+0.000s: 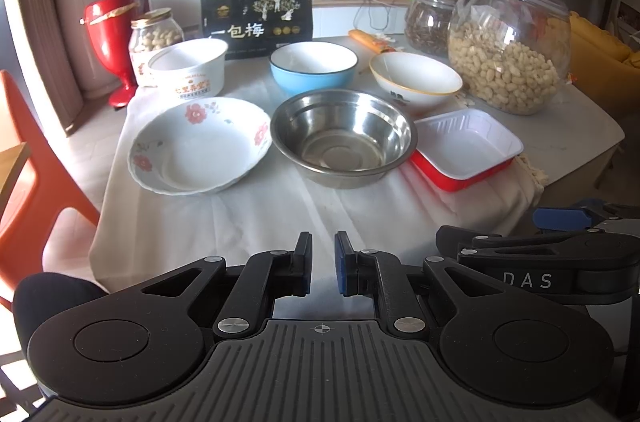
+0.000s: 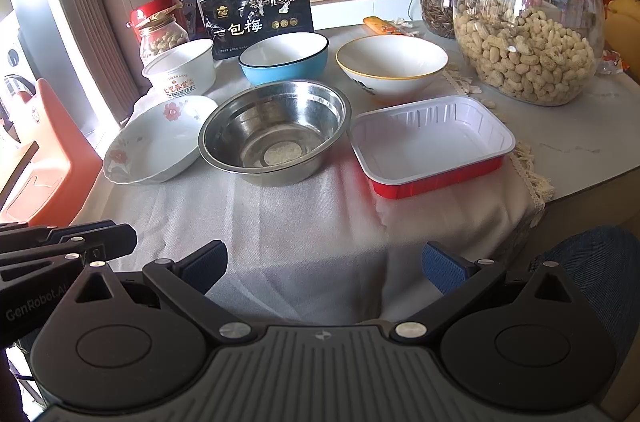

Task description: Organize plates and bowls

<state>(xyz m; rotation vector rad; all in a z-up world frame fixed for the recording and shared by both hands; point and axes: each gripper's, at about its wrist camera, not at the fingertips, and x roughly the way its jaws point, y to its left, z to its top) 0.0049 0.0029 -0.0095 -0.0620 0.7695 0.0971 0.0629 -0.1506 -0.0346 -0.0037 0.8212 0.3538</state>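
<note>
Left claw (image 1: 323,264): jaws drawn narrow, only a slim gap between the blue pads, nothing in it. Right claw (image 2: 324,268): jaws spread wide, empty. Both hang over the near edge of the cloth-covered tabletop (image 2: 304,242), side by side, angled down toward the dishes. Neither touches anything, so the sorting looks not yet begun.

Nearest row, set well apart from both claws, 3 items left to right:
- white scalloped plate with red flowers (image 1: 200,144), toward the near left corner, its rim just beside the next item
- round stainless-steel bowl (image 1: 342,136), centre, straight ahead of the left claw
- rectangular white-lined red foil tray (image 2: 432,142), by the right edge of the cloth, ahead of the right claw

Back row, 3 items:
- white paper tub with red lettering (image 1: 188,68)
- light-blue bowl with white inside (image 1: 313,66)
- white bowl with a yellow rim (image 2: 392,66)

All 6 sit upright, mouths up, separate, none nested. Judgement: spread singly so each rim can be pinched alone.

Far edge: large glass jar of peanuts (image 2: 528,22), smaller glass jars and a black printed packet (image 1: 256,18), clutter outside the job.
</note>
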